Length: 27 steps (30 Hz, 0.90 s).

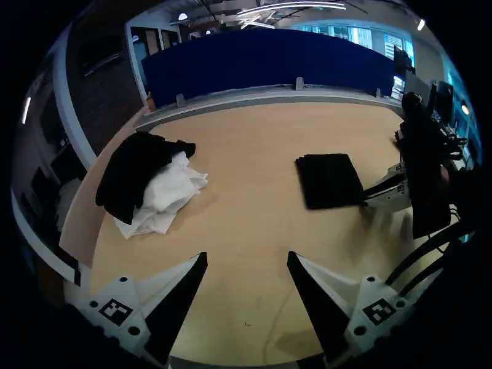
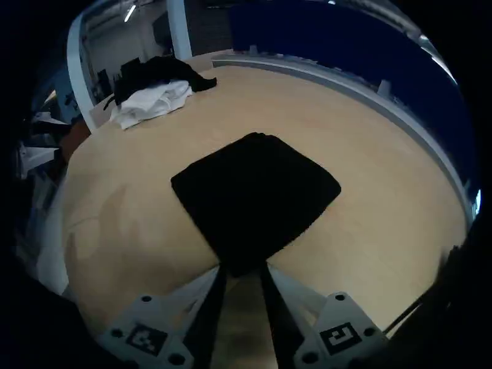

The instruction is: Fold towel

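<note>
Left claw (image 1: 246,254) held spread over table (image 1: 258,135); towel (image 2: 255,190) corner apparently pinched by right claw (image 2: 243,268); fold could be dragged open.

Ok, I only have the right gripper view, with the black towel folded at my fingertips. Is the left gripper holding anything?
Observer: No. The left gripper is open and empty, over the table.
Operator: Is it near the towel?
Observer: No, it's apart from it. The black towel lies farther ahead, off to one side.
Operator: How does my gripper look from there?
Observer: The right gripper sits low at the towel's edge. It's blurred, so I can't judge its grip.
</note>
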{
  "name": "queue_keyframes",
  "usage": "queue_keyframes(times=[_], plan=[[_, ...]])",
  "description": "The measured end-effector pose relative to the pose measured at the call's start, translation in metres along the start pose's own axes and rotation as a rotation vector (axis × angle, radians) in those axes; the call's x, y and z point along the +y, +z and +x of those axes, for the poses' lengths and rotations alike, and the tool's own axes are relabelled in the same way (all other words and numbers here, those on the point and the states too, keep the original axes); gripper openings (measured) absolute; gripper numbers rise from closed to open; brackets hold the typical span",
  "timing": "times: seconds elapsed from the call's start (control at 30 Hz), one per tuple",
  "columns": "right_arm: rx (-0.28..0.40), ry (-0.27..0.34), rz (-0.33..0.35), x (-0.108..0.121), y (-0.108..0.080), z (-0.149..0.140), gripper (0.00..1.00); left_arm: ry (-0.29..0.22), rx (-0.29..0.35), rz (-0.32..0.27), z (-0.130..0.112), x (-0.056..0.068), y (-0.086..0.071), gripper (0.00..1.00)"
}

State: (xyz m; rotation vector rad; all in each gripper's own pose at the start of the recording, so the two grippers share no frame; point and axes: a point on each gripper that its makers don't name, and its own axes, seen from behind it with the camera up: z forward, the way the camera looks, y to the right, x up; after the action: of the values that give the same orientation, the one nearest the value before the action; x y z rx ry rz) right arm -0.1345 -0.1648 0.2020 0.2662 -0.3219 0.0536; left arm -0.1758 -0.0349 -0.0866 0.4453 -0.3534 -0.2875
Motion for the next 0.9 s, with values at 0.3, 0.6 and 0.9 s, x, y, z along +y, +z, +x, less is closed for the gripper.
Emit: queue_keyframes(times=[0.3,0.6,0.9], plan=[[0.003,0.006,-0.001,0.001,-0.003,-0.001,0.12,0.005,0.001,0.001,0.002,0.0,0.001,0.97],[0.028,0.012,-0.008,0.007,-0.01,0.007,0.05,0.009,0.003,0.001,0.005,0.001,0.0,0.97],[0.12,-0.012,-0.003,0.014,-0.042,0.053,0.05,0.013,0.012,0.0,0.012,0.004,0.001,0.97]])
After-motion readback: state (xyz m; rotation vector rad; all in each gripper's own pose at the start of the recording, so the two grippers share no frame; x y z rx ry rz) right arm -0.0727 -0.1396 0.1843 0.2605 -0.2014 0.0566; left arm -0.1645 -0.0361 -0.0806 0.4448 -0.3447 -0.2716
